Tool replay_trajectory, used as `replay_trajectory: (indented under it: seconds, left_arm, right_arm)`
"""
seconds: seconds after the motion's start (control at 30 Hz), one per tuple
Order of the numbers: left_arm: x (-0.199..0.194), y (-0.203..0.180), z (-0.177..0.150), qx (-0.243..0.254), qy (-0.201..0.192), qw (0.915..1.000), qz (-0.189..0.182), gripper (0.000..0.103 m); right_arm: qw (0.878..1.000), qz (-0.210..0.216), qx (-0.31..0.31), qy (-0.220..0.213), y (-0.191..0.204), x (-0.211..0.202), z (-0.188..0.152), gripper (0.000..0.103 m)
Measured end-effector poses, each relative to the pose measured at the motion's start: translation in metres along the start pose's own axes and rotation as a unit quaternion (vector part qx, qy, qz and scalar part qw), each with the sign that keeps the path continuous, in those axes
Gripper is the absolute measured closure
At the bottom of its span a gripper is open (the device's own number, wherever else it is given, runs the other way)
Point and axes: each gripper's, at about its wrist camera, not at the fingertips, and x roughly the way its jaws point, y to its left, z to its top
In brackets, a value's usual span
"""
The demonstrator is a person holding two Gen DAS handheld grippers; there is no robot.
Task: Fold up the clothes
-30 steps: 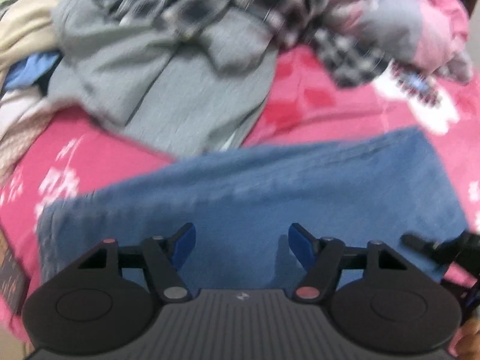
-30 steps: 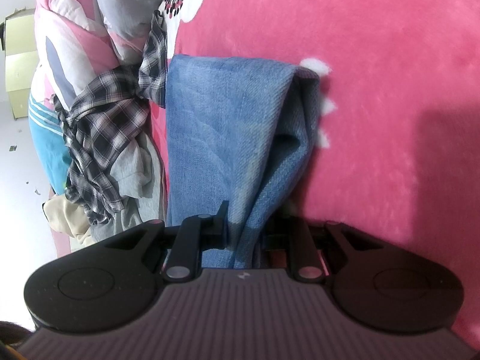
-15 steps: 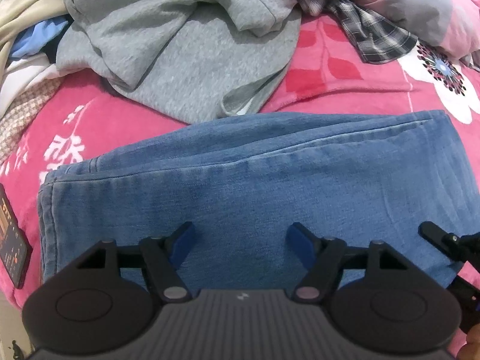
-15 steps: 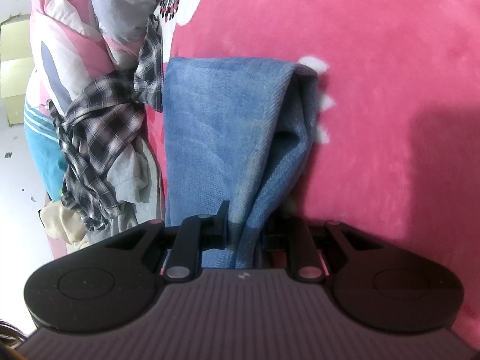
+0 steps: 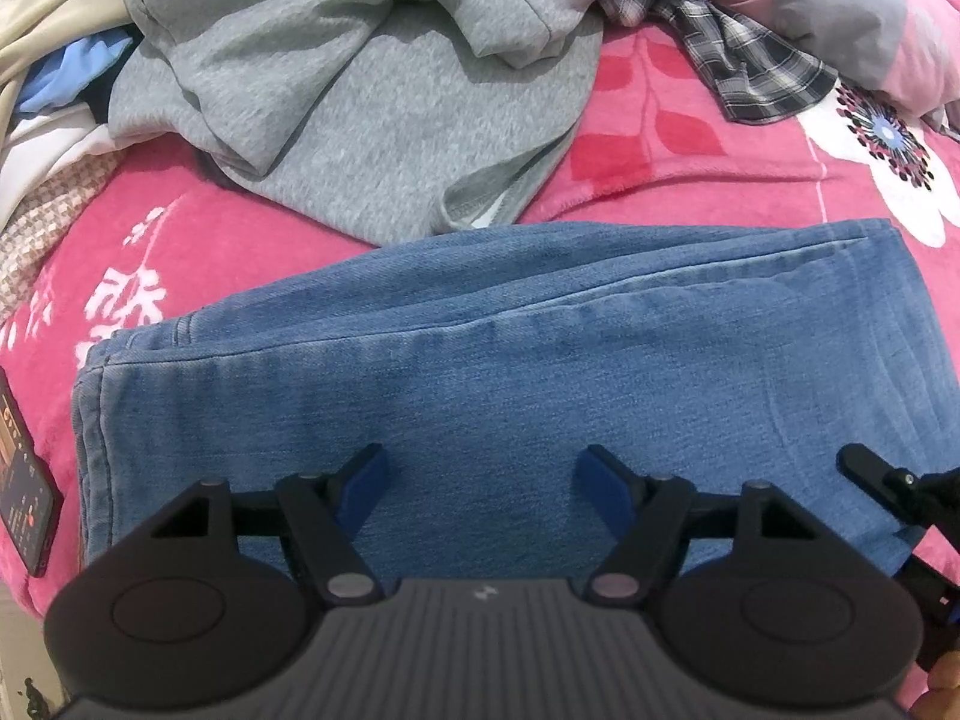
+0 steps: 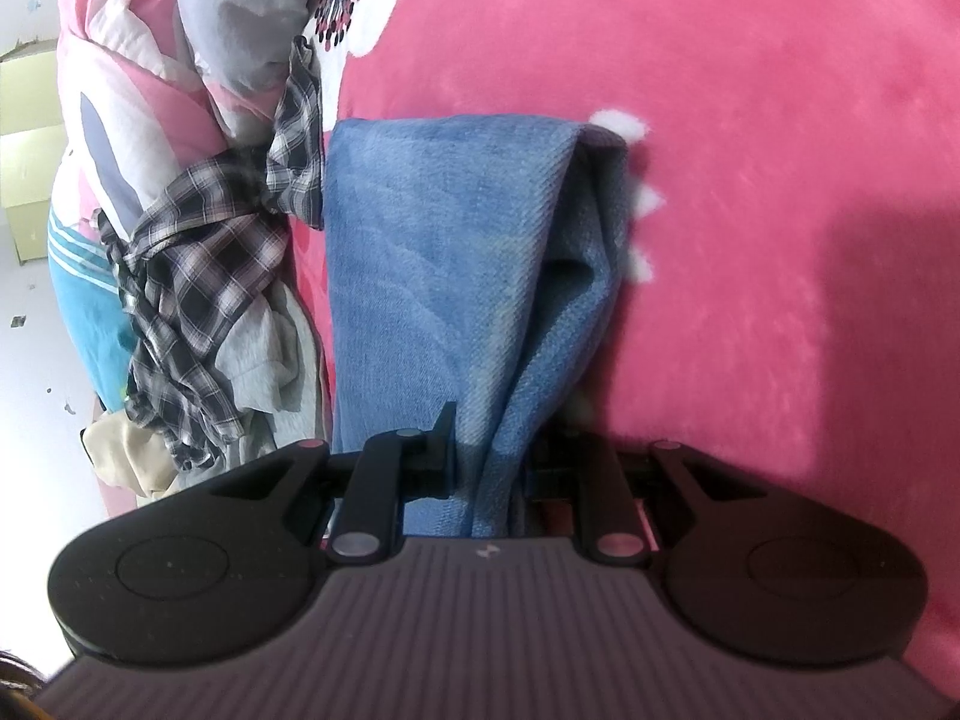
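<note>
Denim jeans [image 5: 540, 372] lie folded on pink blanket [image 5: 690, 168]. Left gripper [image 5: 480, 480] hovers above, fingers spread; right gripper [image 6: 486, 462] clamps bunched edge (right fingertip hidden by cloth). Phone [image 5: 24, 480] cut off at frame edge.

Both views are evenly and brightly lit by soft, diffuse light. Strong fisheye bending is seen toward the edges. A soft shadow is cast on the pink blanket [image 6: 750, 192] at the right of the right wrist view. The jeans [image 5: 510, 372] are rendered sharply, without motion blur; the near gripper bodies are slightly soft.
</note>
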Motion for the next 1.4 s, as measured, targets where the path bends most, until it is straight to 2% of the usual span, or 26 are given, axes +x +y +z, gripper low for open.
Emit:
replay_trajectory:
  seconds: [0.17,0.23,0.3,0.6,0.8,0.87,1.0,1.07,1.17,1.23,1.33,1.4]
  left_arm:
    - [0.000,0.001,-0.001,-0.001,-0.002,1.0000,-0.003,0.030]
    - [-0.001,0.002,-0.002,-0.001,-0.006,1.0000,-0.006,0.030]
    - [-0.002,0.005,-0.005,-0.001,-0.013,0.9998,-0.013,0.030]
    - [-0.005,0.011,-0.021,0.035,-0.056,0.9971,-0.037,0.029]
    - [-0.005,0.010,-0.035,0.072,-0.086,0.9927,-0.045,0.027]
    - [-0.006,0.010,-0.039,0.084,-0.096,0.9906,-0.048,0.026]
    - [-0.006,0.010,-0.049,0.108,-0.117,0.9858,-0.052,0.024]
    - [-0.007,0.010,-0.055,0.119,-0.134,0.9823,-0.053,0.024]
    - [-0.007,0.011,-0.065,0.136,-0.159,0.9764,-0.054,0.023]
    - [-0.007,0.011,-0.072,0.146,-0.176,0.9719,-0.054,0.023]
    - [-0.014,0.012,-0.073,0.154,-0.186,0.9689,-0.052,0.025]
    - [-0.023,0.013,-0.076,0.159,-0.203,0.9650,-0.046,0.026]
  right_arm:
    - [1.000,0.001,0.004,-0.001,0.000,0.000,0.000,0.087]
    - [1.000,0.003,0.010,-0.002,0.003,-0.002,0.001,0.083]
    - [1.000,0.004,0.006,-0.012,0.006,-0.007,0.002,0.079]
    - [0.998,0.030,0.022,-0.060,-0.007,-0.019,0.013,0.079]
    - [0.995,0.066,0.038,-0.064,-0.016,-0.014,0.016,0.081]
    - [0.996,0.064,0.029,-0.059,-0.011,-0.015,0.017,0.089]
    - [0.994,0.082,-0.054,-0.045,0.024,-0.027,0.014,0.091]
    - [0.989,0.088,-0.119,-0.028,0.052,-0.032,0.009,0.091]
    - [0.972,0.099,-0.212,0.005,0.092,-0.036,-0.002,0.091]
    - [0.957,0.101,-0.272,0.028,0.115,-0.037,-0.011,0.091]
    - [0.941,0.099,-0.321,0.045,0.132,-0.040,-0.019,0.091]
    - [0.940,0.096,-0.325,0.046,0.135,-0.040,-0.018,0.091]
